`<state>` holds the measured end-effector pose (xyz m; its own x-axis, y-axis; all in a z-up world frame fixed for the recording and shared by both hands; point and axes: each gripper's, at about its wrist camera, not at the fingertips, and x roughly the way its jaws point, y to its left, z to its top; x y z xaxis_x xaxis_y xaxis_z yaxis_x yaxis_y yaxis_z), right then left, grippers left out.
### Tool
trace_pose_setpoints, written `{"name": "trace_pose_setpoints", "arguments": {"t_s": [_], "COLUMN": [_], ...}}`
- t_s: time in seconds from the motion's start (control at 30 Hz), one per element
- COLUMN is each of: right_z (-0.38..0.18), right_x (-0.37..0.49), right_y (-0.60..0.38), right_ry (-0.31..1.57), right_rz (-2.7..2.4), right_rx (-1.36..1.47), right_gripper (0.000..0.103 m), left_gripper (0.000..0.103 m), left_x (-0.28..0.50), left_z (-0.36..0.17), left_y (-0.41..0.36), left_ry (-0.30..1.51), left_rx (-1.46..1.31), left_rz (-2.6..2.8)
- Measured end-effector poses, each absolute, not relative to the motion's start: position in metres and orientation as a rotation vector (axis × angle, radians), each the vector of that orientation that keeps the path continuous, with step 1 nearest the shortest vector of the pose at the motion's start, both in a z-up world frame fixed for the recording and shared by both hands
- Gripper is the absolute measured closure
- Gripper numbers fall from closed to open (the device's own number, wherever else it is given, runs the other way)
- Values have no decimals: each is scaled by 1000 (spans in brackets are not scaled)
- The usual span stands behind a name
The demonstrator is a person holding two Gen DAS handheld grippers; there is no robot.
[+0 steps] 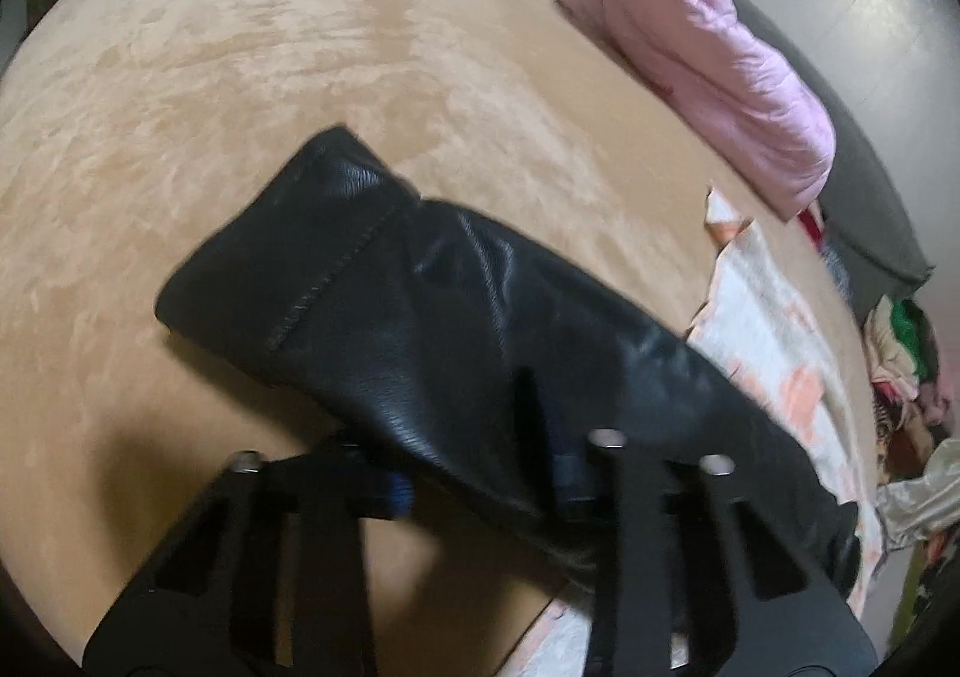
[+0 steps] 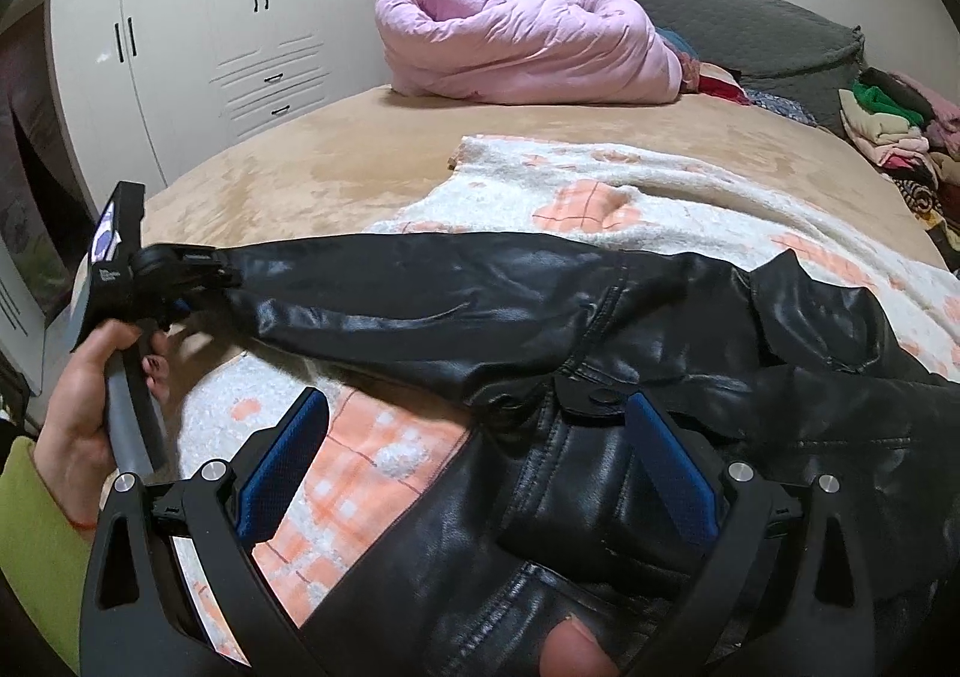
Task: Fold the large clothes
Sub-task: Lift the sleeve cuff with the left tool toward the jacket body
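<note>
Bedroom setup, white wardrobe [image 2: 198, 47] along the wall and a big bed with a tan blanket [image 1: 252, 77] doing duty as the folding surface. Rolled pink duvet [image 2: 528, 47] sits at the head end, a pile of clothes [image 2: 894, 119] at the far right corner, and a white-and-orange fleece throw [image 2: 648, 185] is spread over the near side.

On that throw lies the black leather jacket [image 2: 630, 437], body toward the near edge, one sleeve [image 2: 420, 287] stretched out long toward the left edge of the bed. The left gripper [image 2: 225, 272] is clamped on the sleeve's cuff end, so the sleeve's long axis runs straight from that claw back to the shoulder. The right gripper [image 2: 480, 461] hovers over the jacket's chest with its blue pads [image 2: 672, 467] standing wide apart, gripping nothing.

Likely next step is folding the sleeve across the body, and the left hand [image 2: 78, 389] owns that move.

The left wrist view only shows sleeve leather [image 1: 420, 317] up close; the right one shows the whole layout.
</note>
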<state>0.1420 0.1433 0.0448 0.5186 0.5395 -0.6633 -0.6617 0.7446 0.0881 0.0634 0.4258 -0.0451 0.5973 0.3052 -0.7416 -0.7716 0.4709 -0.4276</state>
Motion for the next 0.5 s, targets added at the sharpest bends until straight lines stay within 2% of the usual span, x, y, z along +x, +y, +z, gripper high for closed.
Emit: {"name": "trace_pose_setpoints", "arguments": {"t_s": [0.07,0.17,0.3,0.5], "right_z": [44,45,47,54], "right_x": [143,144,146,147], "right_y": [139,129,112,81], "right_ry": [731,739,750,729], "right_rz": [716,705,687,631], "right_rx": [-173,-132,-95,-55], "right_gripper": [4,4,4,4], "left_gripper": [95,101,103,103], "left_x": [62,54,46,46], "left_z": [-32,-7,37,81], "left_y": [419,408,382,335], "left_ry": [606,525,411,332], "left_rx": [-796,-774,-695,-529], "left_rz": [720,678,592,535]}}
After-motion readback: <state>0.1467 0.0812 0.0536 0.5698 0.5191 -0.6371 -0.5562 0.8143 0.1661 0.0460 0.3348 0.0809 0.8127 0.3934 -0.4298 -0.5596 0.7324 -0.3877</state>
